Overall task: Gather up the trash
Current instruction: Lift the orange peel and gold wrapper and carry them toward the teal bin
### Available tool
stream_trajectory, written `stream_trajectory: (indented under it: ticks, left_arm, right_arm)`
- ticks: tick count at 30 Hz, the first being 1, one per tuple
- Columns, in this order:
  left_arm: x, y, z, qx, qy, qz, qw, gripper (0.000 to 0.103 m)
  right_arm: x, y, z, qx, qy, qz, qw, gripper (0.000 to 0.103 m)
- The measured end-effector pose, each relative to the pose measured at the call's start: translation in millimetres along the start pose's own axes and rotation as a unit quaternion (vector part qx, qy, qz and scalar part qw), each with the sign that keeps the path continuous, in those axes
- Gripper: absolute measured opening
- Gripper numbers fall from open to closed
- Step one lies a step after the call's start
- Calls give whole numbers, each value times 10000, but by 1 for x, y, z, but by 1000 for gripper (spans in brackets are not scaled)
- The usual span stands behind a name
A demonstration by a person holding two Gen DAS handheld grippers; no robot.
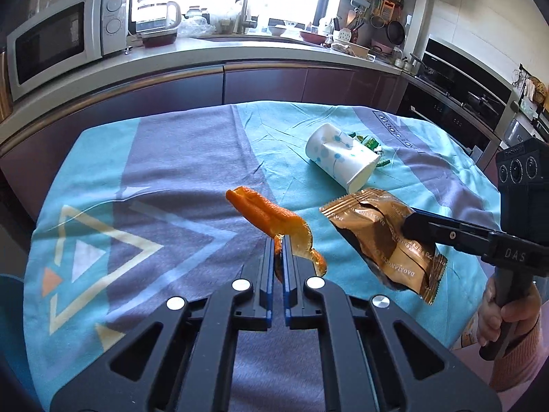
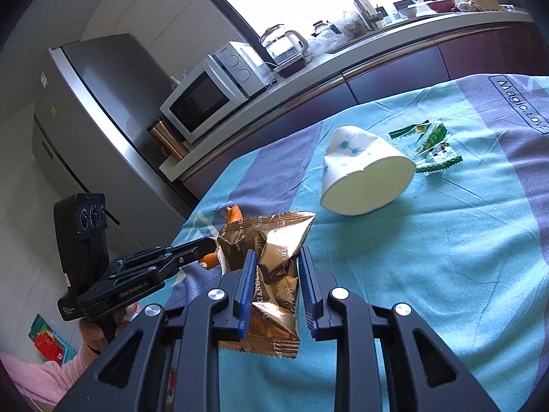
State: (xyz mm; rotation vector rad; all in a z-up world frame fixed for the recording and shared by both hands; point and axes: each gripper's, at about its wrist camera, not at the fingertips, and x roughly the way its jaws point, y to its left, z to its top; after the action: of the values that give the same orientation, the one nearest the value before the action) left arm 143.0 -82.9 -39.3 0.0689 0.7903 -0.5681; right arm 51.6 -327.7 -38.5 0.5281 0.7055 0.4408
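Above the tablecloth (image 1: 178,158), the left gripper (image 1: 282,240) pinches one curled orange peel (image 1: 264,216) while the right gripper (image 2: 276,257) clamps one crinkled gold snack wrapper (image 2: 274,267); one crushed paper cup (image 2: 363,171) and one torn green wrapper (image 2: 432,147) lie toward the cloth's far edge.
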Motion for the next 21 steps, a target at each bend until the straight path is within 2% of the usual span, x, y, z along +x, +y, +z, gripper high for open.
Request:
stream_trajectory:
  ticks: [9,21]
  left_arm:
    - [-52,32,-24,-69,-257,316,9991,4]
    - [-101,77,-53,-492,-453,694,9953,4]
  right_arm:
    - [21,29,3,-173,133,287,9994,23]
    - [56,71,4,-450,419,685,9958,23]
